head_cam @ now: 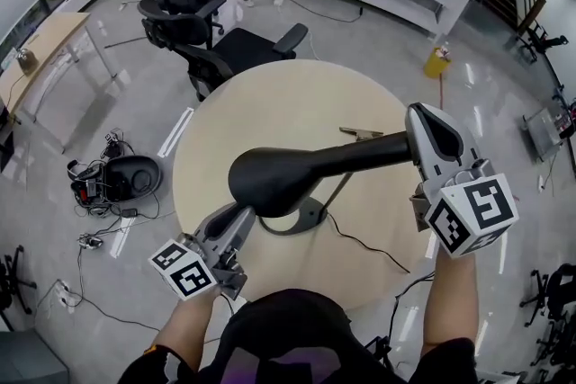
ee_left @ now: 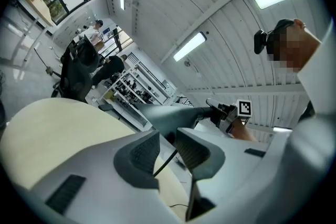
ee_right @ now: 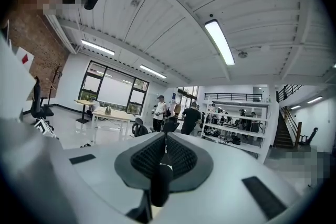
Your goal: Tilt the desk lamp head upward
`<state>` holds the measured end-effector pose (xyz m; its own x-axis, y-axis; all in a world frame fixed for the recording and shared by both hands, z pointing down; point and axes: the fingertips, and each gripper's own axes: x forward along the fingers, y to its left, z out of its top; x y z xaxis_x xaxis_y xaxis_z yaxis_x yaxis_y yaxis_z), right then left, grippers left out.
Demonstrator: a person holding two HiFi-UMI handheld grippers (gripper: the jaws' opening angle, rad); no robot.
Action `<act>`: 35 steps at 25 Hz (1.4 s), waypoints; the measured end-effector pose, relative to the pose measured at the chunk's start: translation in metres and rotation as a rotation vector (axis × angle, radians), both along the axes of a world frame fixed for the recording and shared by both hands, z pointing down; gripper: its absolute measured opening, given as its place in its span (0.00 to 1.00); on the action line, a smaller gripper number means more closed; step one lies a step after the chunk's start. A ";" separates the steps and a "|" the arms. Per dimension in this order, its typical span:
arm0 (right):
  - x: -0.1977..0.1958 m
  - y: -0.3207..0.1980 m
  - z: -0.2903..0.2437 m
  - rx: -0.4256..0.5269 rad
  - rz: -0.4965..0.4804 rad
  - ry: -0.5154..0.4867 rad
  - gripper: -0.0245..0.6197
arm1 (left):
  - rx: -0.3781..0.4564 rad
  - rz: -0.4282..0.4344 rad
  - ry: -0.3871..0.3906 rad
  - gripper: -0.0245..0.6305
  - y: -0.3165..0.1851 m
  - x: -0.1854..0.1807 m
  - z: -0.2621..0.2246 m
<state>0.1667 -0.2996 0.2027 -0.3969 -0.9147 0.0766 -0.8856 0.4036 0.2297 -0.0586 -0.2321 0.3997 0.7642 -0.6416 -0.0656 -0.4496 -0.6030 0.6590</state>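
Status: the tilt is in hand, not finished, by my read. The right gripper (head_cam: 416, 139) is clamped on the narrow rear end of the lamp head (head_cam: 279, 180). In the right gripper view a dark round bar sits pinched between the closed jaws.

From above, the lamp head looks about level over the round table (head_cam: 270, 103), with its wide end toward my left. How much upward tilt it has, I cannot tell from this angle.

The left gripper (head_cam: 236, 222) sits low under the wide end, just beside the base (head_cam: 310, 218). Its jaws stand apart with nothing held. The thin stem (ee_left: 165, 161) shows through the gap.

Left to do: swing the wide end up, with the base steadied.
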 end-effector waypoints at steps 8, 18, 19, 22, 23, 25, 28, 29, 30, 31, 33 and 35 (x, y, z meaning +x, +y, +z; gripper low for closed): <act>0.020 0.010 0.015 -0.024 0.028 -0.047 0.06 | 0.104 -0.076 -0.053 0.26 -0.011 -0.017 -0.047; 0.032 0.017 0.040 -0.060 0.033 -0.133 0.06 | 0.248 -0.148 -0.136 0.26 -0.033 -0.027 -0.109; 0.031 0.018 0.043 -0.062 0.028 -0.140 0.06 | 0.258 -0.156 -0.145 0.26 -0.035 -0.026 -0.115; 0.031 0.018 0.047 -0.056 0.021 -0.150 0.06 | 0.276 -0.170 -0.168 0.26 -0.042 -0.020 -0.124; 0.032 0.018 0.049 -0.056 0.023 -0.150 0.06 | 0.278 -0.173 -0.169 0.26 -0.044 -0.017 -0.126; 0.036 0.018 0.052 -0.070 0.015 -0.163 0.06 | 0.286 -0.177 -0.166 0.26 -0.047 -0.014 -0.129; 0.035 0.023 0.057 -0.092 -0.011 -0.177 0.06 | 0.305 -0.188 -0.160 0.26 -0.051 -0.013 -0.139; 0.034 0.024 0.058 -0.097 -0.017 -0.179 0.06 | 0.312 -0.192 -0.157 0.26 -0.052 -0.013 -0.142; 0.032 0.025 0.059 -0.102 -0.022 -0.182 0.06 | 0.319 -0.195 -0.153 0.26 -0.054 -0.014 -0.146; 0.030 0.026 0.061 -0.106 -0.028 -0.186 0.06 | 0.326 -0.197 -0.149 0.26 -0.056 -0.015 -0.150; 0.025 0.028 0.063 -0.113 -0.037 -0.198 0.06 | 0.344 -0.199 -0.145 0.26 -0.058 -0.016 -0.159; 0.023 0.029 0.065 -0.117 -0.041 -0.216 0.06 | 0.364 -0.198 -0.147 0.26 -0.060 -0.016 -0.168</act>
<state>0.1898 -0.2706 0.2680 -0.4518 -0.8875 0.0905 -0.8917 0.4525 -0.0133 -0.0748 -0.2919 0.2322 0.6467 -0.7319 -0.2146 -0.6532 -0.6768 0.3396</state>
